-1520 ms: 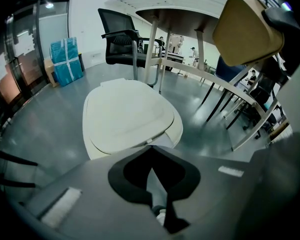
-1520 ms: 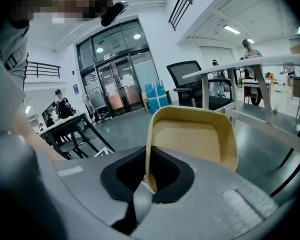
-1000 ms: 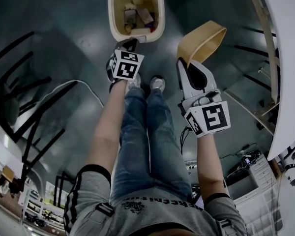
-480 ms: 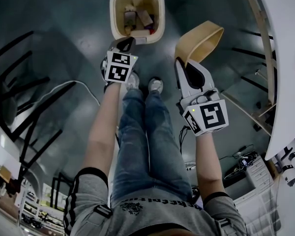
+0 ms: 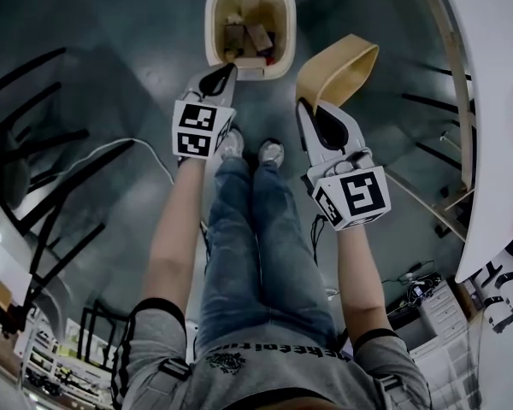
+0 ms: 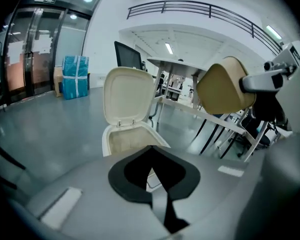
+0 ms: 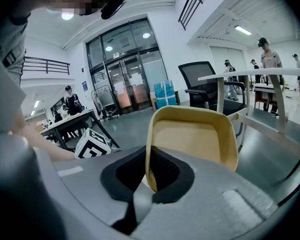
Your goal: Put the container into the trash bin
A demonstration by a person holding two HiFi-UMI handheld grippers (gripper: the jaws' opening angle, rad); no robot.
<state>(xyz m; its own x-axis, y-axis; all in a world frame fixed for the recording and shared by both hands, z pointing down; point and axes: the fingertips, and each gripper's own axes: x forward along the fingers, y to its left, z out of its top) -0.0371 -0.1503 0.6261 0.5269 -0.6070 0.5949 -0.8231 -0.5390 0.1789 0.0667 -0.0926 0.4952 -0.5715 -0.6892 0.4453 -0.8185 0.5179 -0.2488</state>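
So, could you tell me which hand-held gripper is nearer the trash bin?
Left. The left hand-held gripper is at the near rim of the trash bin; the right hand-held gripper, clamping the container, sits farther off, to its right.

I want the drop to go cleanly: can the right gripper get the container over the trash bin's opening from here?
Probably yes. The trash bin stands open, lid up, and nothing lies between it and the container in the right gripper; the left gripper sits by its front-left corner.
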